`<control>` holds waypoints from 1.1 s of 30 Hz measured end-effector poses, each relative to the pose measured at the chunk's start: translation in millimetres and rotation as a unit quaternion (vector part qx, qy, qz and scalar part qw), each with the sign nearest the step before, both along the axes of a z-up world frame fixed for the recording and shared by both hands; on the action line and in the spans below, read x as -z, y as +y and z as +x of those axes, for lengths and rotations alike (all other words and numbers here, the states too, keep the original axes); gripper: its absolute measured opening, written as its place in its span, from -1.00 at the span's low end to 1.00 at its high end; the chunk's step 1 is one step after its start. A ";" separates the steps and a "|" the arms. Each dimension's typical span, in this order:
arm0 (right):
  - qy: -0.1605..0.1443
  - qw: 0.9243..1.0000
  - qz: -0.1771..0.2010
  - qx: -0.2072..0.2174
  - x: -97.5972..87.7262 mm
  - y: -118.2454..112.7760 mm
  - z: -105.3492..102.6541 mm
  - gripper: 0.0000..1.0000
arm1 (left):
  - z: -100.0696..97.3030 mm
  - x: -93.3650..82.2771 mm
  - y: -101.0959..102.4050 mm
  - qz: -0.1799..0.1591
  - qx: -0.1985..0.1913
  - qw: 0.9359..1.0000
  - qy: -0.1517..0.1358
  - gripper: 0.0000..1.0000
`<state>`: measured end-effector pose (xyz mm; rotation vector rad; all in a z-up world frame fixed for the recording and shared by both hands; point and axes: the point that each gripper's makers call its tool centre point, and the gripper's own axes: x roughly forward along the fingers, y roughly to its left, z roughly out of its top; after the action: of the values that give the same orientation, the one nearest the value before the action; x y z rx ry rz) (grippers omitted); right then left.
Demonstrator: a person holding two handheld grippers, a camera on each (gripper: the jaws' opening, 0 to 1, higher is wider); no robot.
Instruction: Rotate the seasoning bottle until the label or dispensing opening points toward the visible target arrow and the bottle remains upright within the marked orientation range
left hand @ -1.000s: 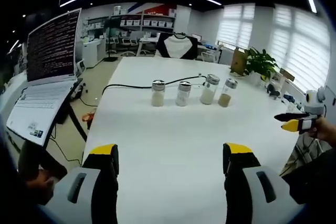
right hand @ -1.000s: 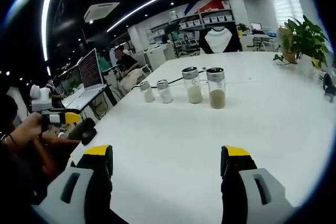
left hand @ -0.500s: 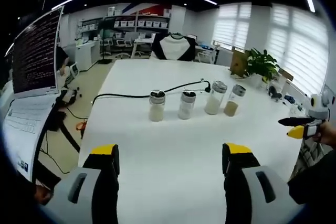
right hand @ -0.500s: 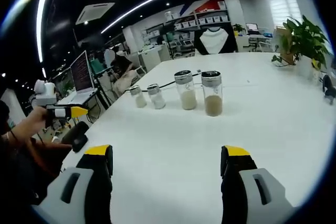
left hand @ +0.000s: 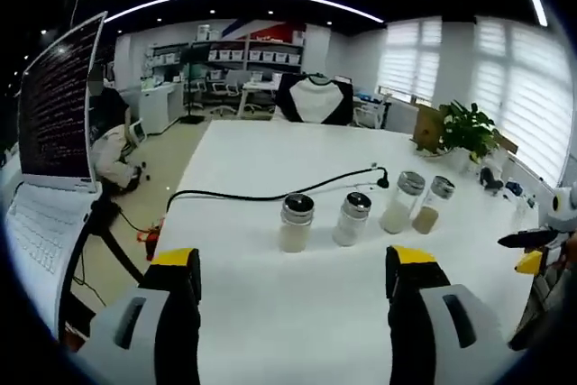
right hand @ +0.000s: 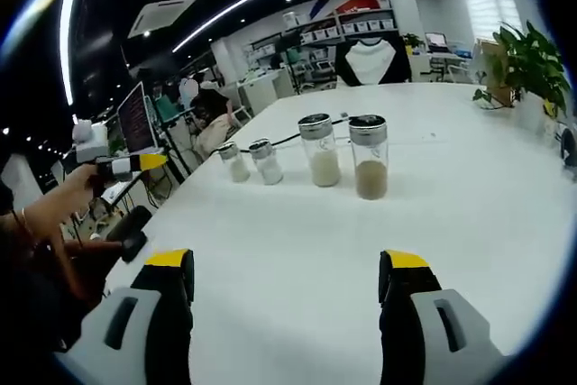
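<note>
- Left hand-held gripper (left hand: 288, 263): jaws spread wide, grasping nothing, held above the white desk (left hand: 270, 313); it also shows at the left edge of the right gripper view (right hand: 135, 165), held in a hand (right hand: 77, 196).
- Right hand-held gripper (right hand: 288, 263): jaws likewise wide apart and empty over the desk (right hand: 288, 223); it shows at the right edge of the left gripper view (left hand: 532, 250).
- Four bottles stand upright in a row on the desk, ahead of both grippers and well apart from the jaws.
- In the left gripper view: a bottle of pale powder (left hand: 296, 223) nearest, a second white-filled bottle (left hand: 352, 219) just beside it, then a taller white-filled bottle (left hand: 402, 203) and a brown-filled bottle (left hand: 431, 206) close together.
- In the right gripper view the order runs the other way: the brown-filled bottle (right hand: 369, 157) and the taller white one (right hand: 319, 150) nearest, the two small ones (right hand: 264, 161) (right hand: 231, 162) beyond.
- A black cable (left hand: 261, 194) lies across the desk behind the row.
- A laptop (left hand: 45, 132) with a lit screen stands to the left of the desk.
- A potted plant (left hand: 464, 128) sits at the far right of the desk.
</note>
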<state>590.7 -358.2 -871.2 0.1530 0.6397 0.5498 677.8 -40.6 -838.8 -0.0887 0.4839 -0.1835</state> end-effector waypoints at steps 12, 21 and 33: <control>0.007 1.000 0.001 0.000 8.2 1.7 14.2 0.70 | 46.4 1.8 23.5 0.040 -0.004 0.999 0.000 0.68; 0.014 1.000 -0.001 0.006 11.3 -0.1 14.2 0.70 | 64.3 9.6 23.9 0.054 0.004 0.999 0.003 0.61; 0.025 1.000 -0.003 0.014 16.7 -1.1 18.1 0.67 | 86.2 33.6 7.0 0.055 0.036 0.998 0.018 0.57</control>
<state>608.9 -359.3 -887.8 0.1707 0.6875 0.5184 764.0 -33.6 -872.4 0.0332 0.5322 -0.2252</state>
